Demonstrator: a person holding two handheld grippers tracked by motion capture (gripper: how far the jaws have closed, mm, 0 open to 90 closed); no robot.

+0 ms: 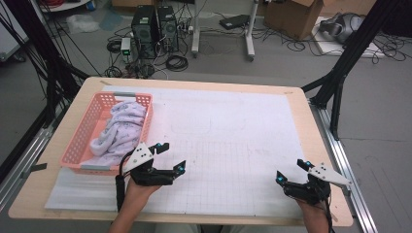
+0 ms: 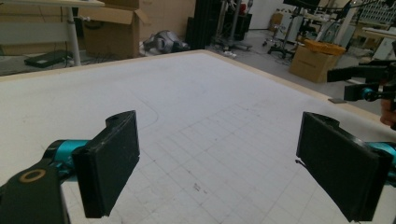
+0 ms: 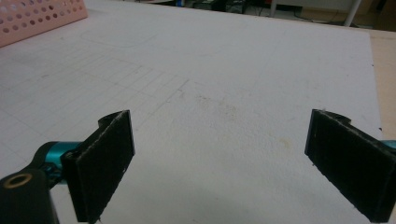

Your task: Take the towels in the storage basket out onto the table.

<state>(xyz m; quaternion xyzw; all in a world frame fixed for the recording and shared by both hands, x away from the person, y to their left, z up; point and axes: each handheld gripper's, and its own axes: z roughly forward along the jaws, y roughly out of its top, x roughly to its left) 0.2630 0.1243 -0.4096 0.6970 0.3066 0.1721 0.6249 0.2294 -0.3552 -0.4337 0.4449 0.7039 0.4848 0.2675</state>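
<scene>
A pink plastic basket [image 1: 82, 131] stands at the table's left, with a crumpled white patterned cloth [image 1: 119, 130] lying inside it. My left gripper [image 1: 172, 156] is open just right of the basket's near corner, above the white gridded mat [image 1: 233, 145]; its jaws stand wide apart [image 2: 217, 163] with nothing between them. My right gripper [image 1: 293, 171] is open near the table's front right corner, jaws spread over bare mat [image 3: 219, 163]. A corner of the pink basket [image 3: 37, 18] shows at the upper left of the right gripper view. The right gripper [image 2: 369, 84] also shows far off in the left gripper view.
The wooden table [image 1: 316, 145] ends close behind my right gripper at the front right. Black frame posts [image 1: 340, 77] stand beside the table. Computer towers [image 1: 153, 29], cables and cardboard boxes [image 1: 296, 17] lie on the floor beyond.
</scene>
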